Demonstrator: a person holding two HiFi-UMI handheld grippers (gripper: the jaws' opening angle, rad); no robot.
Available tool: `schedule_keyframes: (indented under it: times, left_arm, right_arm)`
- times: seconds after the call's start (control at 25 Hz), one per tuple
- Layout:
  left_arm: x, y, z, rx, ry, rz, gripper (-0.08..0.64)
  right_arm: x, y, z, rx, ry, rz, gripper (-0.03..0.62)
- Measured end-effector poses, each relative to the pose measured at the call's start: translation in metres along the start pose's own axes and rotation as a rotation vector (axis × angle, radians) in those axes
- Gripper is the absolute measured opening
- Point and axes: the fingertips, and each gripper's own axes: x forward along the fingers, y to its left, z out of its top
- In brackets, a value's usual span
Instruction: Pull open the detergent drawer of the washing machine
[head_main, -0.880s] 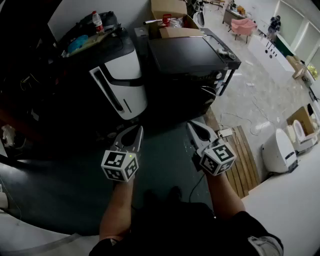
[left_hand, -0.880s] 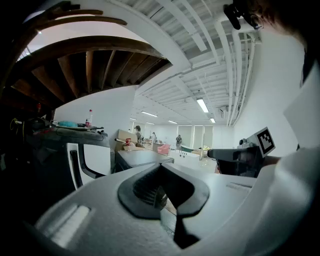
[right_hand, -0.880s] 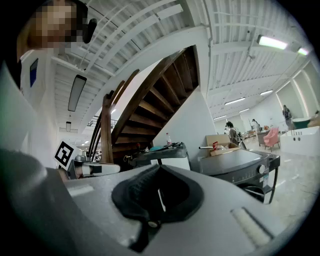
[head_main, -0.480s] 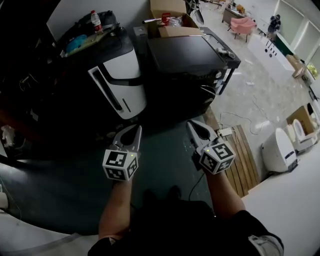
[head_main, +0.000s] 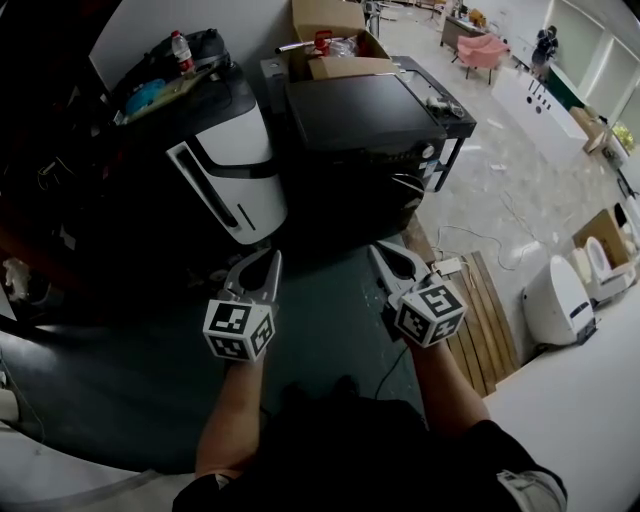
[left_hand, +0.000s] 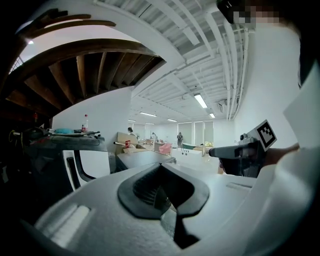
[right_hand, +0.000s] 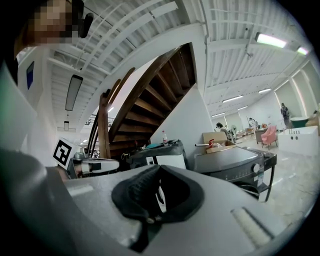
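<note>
Dark grey, flat-topped washing machine (head_main: 360, 110) ahead of me, beside a white appliance (head_main: 235, 170); I cannot pick out its detergent drawer on the shadowed front. Well short of it, left gripper (head_main: 272, 256) and right gripper (head_main: 376, 248), jaws closed, empty.

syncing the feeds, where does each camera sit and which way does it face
Head view: on the head, steeply down at washer; forearms, left gripper, right gripper show.
Left gripper view: on that gripper, along its shut jaws to the washer; right gripper at right.
Right gripper view: likewise toward the washer; left gripper at left.
Shared: the washer.
</note>
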Motion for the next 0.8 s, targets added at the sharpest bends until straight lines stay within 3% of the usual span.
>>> schedule_keyframes:
  times: [0.4,0.8]
  left_arm:
    - [0.031,-0.042,-0.002,-0.004,0.023,0.004,0.009]
    - [0.052,-0.044,-0.010,-0.013,0.041,-0.025,0.009]
  right_arm:
    - [-0.030,-0.036,0.000,-0.024,0.007,-0.005,0.002]
    - [-0.021,-0.050,-0.006,0.003,0.014,0.001,0.002]
